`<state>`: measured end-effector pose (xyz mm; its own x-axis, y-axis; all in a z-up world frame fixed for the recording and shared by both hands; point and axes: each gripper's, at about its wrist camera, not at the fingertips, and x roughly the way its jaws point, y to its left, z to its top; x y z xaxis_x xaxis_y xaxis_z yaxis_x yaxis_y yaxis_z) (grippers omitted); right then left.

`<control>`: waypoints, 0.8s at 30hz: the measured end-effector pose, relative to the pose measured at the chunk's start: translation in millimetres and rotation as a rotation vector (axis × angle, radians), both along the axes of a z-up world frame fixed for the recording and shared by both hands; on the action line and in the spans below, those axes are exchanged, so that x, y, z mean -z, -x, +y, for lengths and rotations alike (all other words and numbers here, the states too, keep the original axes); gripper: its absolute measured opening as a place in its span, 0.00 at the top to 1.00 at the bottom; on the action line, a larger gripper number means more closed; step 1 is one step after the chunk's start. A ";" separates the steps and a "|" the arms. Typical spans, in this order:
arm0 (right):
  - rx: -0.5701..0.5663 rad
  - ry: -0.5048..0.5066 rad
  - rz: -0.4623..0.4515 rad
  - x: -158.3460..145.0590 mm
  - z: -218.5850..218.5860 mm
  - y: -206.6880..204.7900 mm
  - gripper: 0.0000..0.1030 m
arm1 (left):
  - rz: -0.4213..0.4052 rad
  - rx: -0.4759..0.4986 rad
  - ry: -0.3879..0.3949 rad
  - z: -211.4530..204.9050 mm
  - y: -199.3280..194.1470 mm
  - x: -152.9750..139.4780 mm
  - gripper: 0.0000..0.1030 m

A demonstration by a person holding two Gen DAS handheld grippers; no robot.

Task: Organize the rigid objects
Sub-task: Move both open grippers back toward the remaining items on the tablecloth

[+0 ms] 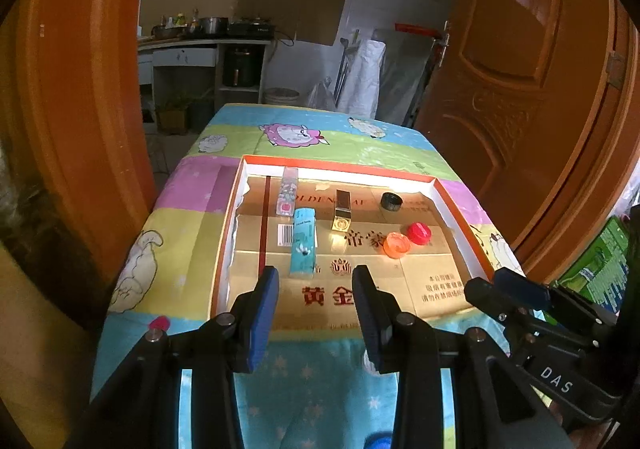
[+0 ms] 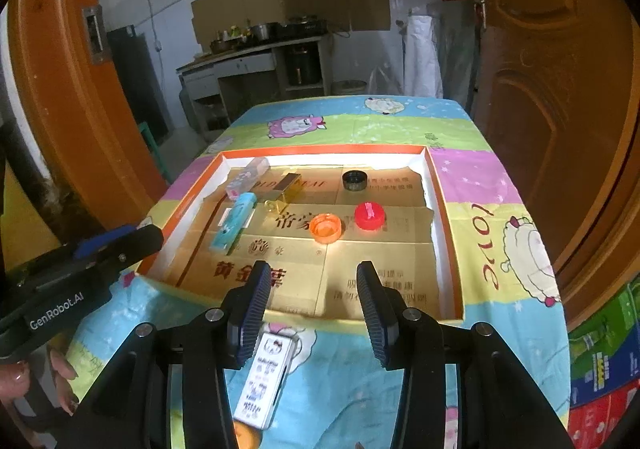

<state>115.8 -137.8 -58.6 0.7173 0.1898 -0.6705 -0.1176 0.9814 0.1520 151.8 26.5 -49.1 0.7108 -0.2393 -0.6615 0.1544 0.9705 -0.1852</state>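
Observation:
A shallow orange-rimmed box (image 1: 444, 191) (image 2: 438, 185) lined with cardboard lies on the table. In it are a clear patterned tube (image 1: 288, 191) (image 2: 246, 175), a teal box (image 1: 303, 241) (image 2: 236, 221), a gold-and-black box (image 1: 342, 209) (image 2: 286, 187), a black cap (image 1: 391, 201) (image 2: 355, 180), a red cap (image 1: 419, 233) (image 2: 370, 215) and an orange cap (image 1: 397, 245) (image 2: 326, 228). My left gripper (image 1: 314, 281) is open and empty at the box's near edge. My right gripper (image 2: 314, 277) is open above a white printed box (image 2: 264, 377) on the cloth.
The table wears a colourful cartoon-sheep cloth (image 1: 296, 137) (image 2: 500, 217). Orange doors (image 1: 516, 49) (image 2: 560, 89) flank it on both sides. A pink cap (image 1: 159, 323) lies on the cloth at the left. Green and coloured cartons (image 2: 600, 369) stand at the right.

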 end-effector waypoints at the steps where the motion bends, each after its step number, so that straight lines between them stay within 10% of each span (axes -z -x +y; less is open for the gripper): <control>1: 0.001 0.001 -0.004 -2.0 0.3 4.4 0.55 | -0.002 0.001 0.000 0.2 2.8 -0.9 0.63; 24: 0.012 0.030 -0.029 -14.4 8.6 79.6 0.55 | -0.010 0.079 -0.023 2.2 79.4 8.6 0.63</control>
<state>36.1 -129.2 -44.2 0.7389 0.1610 -0.6543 -0.1095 0.9868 0.1193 72.4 28.7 -57.7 0.6966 -0.2802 -0.6605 0.2327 0.9590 -0.1615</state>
